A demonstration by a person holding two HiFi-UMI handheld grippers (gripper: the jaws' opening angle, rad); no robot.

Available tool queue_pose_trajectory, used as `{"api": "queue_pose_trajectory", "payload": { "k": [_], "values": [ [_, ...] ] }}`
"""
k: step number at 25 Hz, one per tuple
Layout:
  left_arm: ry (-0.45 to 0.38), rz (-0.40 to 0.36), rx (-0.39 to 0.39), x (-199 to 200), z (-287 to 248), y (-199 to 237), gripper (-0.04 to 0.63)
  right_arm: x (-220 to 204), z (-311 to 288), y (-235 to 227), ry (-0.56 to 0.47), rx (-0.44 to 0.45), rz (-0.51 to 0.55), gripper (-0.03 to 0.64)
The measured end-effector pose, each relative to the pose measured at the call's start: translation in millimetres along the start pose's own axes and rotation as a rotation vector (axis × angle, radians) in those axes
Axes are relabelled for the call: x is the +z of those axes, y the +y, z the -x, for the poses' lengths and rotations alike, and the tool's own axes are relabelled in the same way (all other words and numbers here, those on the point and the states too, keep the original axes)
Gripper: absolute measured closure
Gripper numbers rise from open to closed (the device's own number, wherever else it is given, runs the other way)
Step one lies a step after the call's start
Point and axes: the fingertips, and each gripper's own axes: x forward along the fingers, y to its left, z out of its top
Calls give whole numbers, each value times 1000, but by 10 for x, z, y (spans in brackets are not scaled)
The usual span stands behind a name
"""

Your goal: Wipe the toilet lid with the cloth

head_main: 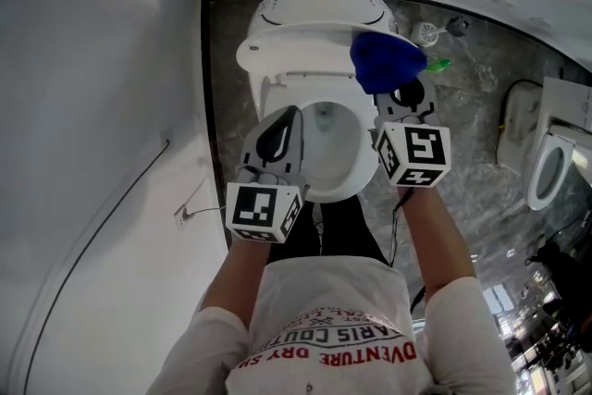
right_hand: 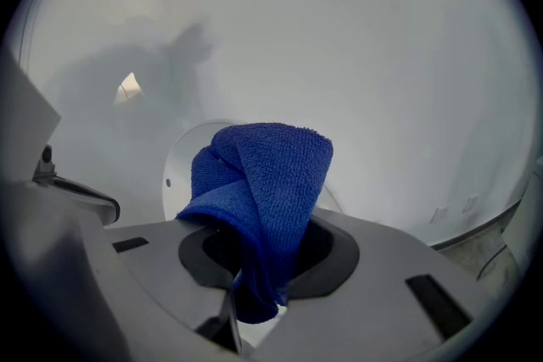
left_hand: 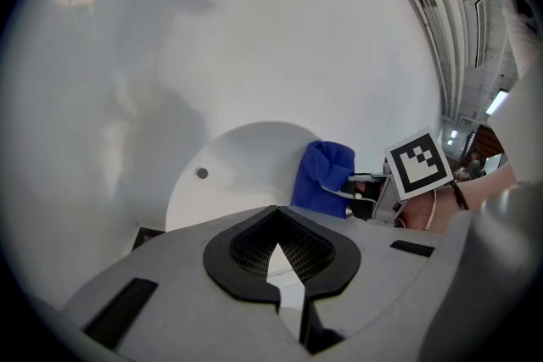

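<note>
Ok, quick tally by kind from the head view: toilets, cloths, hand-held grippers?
Toilets: 2, the near toilet and the far toilet at the right edge.
Cloths: 1, the blue cloth.
Hand-held grippers: 2, the left hand-held gripper and the right hand-held gripper.
Total: 5.

Two handheld grippers, left (head_main: 289,120) and right (head_main: 398,93), are in frame, each carrying one marker cube, two cubes (head_main: 264,210) in all. One blue cloth (head_main: 384,60) shows. Two toilets appear: one (head_main: 338,173) at twelve o'clock with a single lid (head_main: 314,12), and a second toilet (head_main: 552,164) at three o'clock.
</note>
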Motion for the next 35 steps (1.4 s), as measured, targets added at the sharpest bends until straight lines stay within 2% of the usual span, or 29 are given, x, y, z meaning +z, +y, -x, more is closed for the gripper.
{"api": "queue_pose_trajectory", "payload": {
  "k": [4,8,11,14,18,23,28,35],
  "values": [
    [20,-17,-23,-42,-102,-206,589,-29,186,-290,5,-43,-9,529],
    [36,-31,-48,-86,-178,-391,588,-55,364,-451,3,-47,-33,529],
    [34,-37,-65,-95,-204,-497,588,-104,499,-619,8,-99,-55,529],
    [33,-34,-78,-120,-210,-534,588,-198,600,-769,32,-155,-87,529],
    [24,-20,-78,-180,-201,-449,588,-251,648,-702,46,-160,-90,529],
    [3,-8,-26,-243,-91,-40,588,-325,521,-223,52,-99,-66,529],
    [2,12,52,-338,132,543,588,-489,188,527,79,16,-51,529],
    [14,39,108,-586,464,1124,588,-672,-398,1599,92,169,-26,529]
  ]
}}
